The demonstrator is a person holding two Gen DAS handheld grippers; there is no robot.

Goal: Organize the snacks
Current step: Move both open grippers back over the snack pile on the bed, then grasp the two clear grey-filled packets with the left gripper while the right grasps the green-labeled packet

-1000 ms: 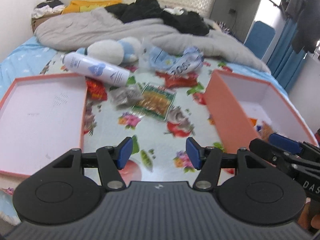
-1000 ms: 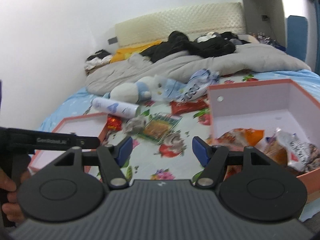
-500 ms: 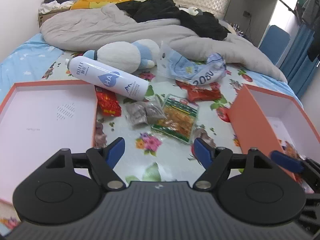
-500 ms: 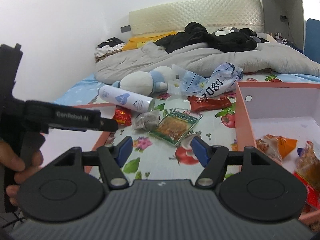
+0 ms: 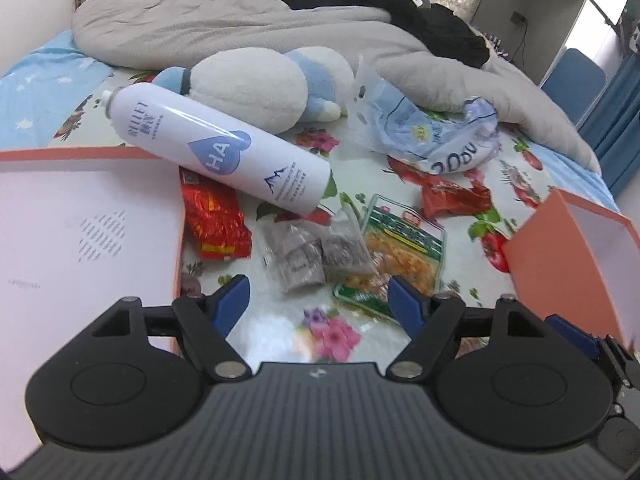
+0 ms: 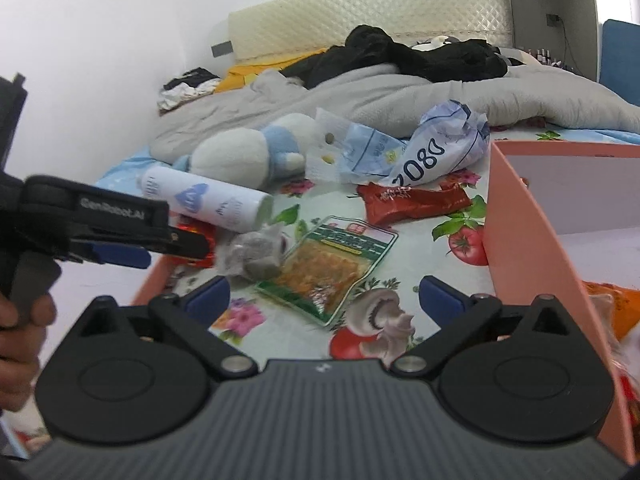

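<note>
hovering over the bed, the left claw [image 5: 318, 300] stands wide and empty above a grey snack packet [image 5: 316, 252]; the right claw [image 6: 324, 298], its jaws just opening wide, frames a green-edged snack bag [image 6: 332, 264] beside the orange box [image 6: 520, 248].

The left hand-held gripper [image 5: 318, 300] hangs over the flowered bed [image 5: 336, 144], its blue fingers [image 5: 232, 300] spread with nothing between them. At twelve o'clock lie grey sachets [image 5: 312, 254], overlapping a green-edged snack pack [image 5: 400, 252] at one o'clock. A red packet [image 5: 216, 220] sits at eleven o'clock, under a white spray bottle [image 5: 224, 152].
</note>
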